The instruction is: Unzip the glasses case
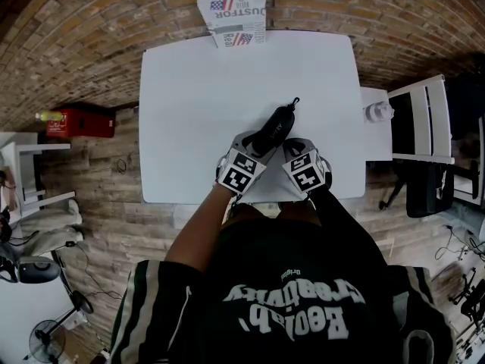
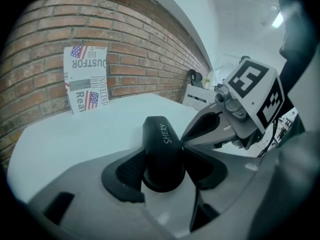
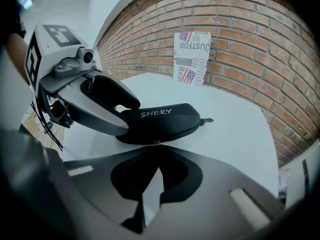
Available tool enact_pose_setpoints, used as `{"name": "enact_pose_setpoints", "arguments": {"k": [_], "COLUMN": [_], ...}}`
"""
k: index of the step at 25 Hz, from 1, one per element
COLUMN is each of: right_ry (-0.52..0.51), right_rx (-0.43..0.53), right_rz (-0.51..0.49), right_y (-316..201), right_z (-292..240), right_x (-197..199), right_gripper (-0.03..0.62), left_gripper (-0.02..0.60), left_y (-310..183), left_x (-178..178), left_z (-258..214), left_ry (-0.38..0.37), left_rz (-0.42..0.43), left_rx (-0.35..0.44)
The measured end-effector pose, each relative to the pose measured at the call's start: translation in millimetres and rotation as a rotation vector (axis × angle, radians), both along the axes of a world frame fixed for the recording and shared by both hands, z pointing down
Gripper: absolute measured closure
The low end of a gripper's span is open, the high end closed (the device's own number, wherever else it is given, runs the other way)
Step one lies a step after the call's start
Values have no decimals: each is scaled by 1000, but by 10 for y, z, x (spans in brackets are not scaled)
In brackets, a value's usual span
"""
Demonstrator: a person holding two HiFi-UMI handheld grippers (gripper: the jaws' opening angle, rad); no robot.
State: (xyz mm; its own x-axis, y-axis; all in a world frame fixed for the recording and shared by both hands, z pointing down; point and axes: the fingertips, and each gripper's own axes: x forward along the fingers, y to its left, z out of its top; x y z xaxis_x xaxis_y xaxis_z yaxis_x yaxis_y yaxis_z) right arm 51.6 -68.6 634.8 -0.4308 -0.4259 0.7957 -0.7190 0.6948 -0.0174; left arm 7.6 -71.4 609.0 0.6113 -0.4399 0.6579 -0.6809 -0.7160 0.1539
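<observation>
The person's black shirt (image 1: 288, 302) leans over the white table's (image 1: 212, 105) near edge. There the left gripper (image 2: 165, 165) clamps one end of the black glasses case (image 1: 274, 127) lying on it. The right gripper (image 3: 156, 145), jaws pressed together, touches the case's side seam.

You've got a white table (image 1: 189, 127) pushed up against a brick wall (image 1: 76, 36), and a printed card (image 1: 235, 17) stands propped where the two meet. There's wood-plank floor (image 1: 98, 173) all round you. Off to your left, a red box (image 1: 79, 122) sits at the foot of the wall. To your right, a white chair (image 1: 424, 120) stands near the table. Overhead, a ceiling light (image 2: 276, 20) glows.
</observation>
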Motion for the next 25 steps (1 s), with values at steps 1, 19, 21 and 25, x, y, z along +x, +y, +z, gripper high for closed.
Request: {"name": "enact_pose_setpoints", "arguments": {"k": [1, 19, 21, 25], "right_ry": [0, 15, 15, 15], "right_rx": [1, 10, 14, 25], "right_rz": [-1, -29, -30, -30], "right_y": [-9, -149, -175, -242], "right_z": [0, 8, -3, -30], "right_x": [9, 138, 153, 159], "right_gripper": [582, 582, 582, 582], "left_gripper": [336, 333, 331, 322], "left_y": [0, 11, 10, 19], "left_x": [2, 22, 27, 3], "left_z": [4, 40, 43, 64], "left_ry": [-2, -37, -48, -88], "left_rz": [1, 14, 24, 53], "left_rx": [2, 16, 18, 20]}}
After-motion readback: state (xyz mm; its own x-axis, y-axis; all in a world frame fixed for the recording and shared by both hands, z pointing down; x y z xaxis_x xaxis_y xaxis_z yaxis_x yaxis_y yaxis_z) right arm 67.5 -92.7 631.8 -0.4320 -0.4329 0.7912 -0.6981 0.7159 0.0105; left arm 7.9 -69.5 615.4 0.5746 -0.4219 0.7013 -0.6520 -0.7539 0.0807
